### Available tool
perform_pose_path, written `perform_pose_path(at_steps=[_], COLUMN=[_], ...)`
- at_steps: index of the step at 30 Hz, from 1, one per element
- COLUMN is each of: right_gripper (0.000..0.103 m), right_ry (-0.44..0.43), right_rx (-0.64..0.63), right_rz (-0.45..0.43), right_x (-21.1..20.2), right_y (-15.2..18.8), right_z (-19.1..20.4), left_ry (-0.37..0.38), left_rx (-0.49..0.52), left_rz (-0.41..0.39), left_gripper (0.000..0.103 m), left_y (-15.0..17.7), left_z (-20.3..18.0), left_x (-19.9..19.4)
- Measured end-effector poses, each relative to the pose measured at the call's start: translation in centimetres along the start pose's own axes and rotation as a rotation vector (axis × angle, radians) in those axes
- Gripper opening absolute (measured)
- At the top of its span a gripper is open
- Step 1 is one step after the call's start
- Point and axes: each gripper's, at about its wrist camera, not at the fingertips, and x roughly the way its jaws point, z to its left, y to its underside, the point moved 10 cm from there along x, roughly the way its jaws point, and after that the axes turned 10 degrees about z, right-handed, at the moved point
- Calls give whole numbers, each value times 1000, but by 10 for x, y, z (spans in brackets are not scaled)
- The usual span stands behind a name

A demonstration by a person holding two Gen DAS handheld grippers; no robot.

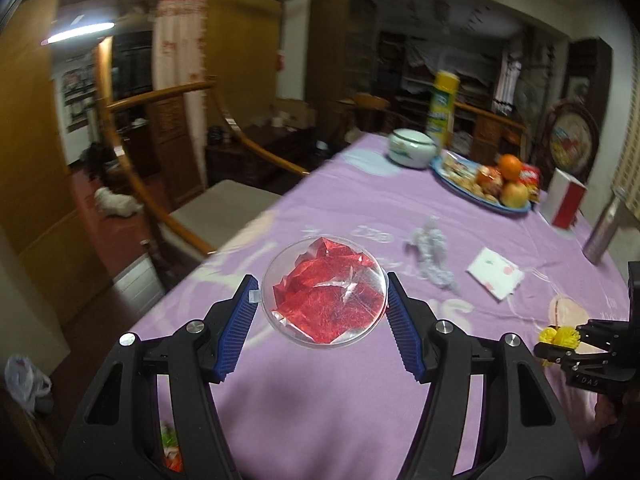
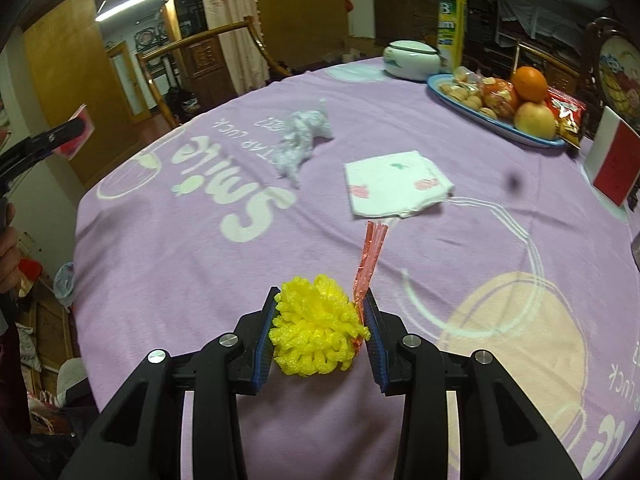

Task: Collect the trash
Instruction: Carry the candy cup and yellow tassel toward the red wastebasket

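above the purple tablecloth [image 1: 320,400], with the left gripper [image 1: 320,300] clamping the clear dish [image 1: 325,292] of red wrapper and the right gripper [image 2: 322,320] squeezing the yellow foam net [image 2: 316,326], keep both grips firm and the dish level until over the bin.

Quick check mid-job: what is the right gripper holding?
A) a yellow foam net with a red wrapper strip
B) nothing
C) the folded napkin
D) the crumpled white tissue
A: the right gripper is clamped on the yellow foam net, with a red wrapper strip pinched against one pad; the tissue and napkin lie on the table.
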Motion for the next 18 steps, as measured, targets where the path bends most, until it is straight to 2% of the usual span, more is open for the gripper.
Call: perform_pose_path(at_steps=[7,12,15,18], right_gripper=[39,39,39,39], right_ry=[-51,-117,-152,-191], right_rx=[-57,-142,-210,-266], right_rz=[-20,-25,-21,-10], right_x=[-4,-5,-4,-2], right_y=[-14,-37,-50,-59], right_z=[39,96,141,186], left_ry=[-151,-283,-284,-281], left_rx=[-163,-300,-394,-444], left_rz=[19,116,173,223], left_gripper=[62,62,62,63], left_y=[49,112,147,173], left_z=[102,187,222,245], left_x=[-38,-37,-23,-6])
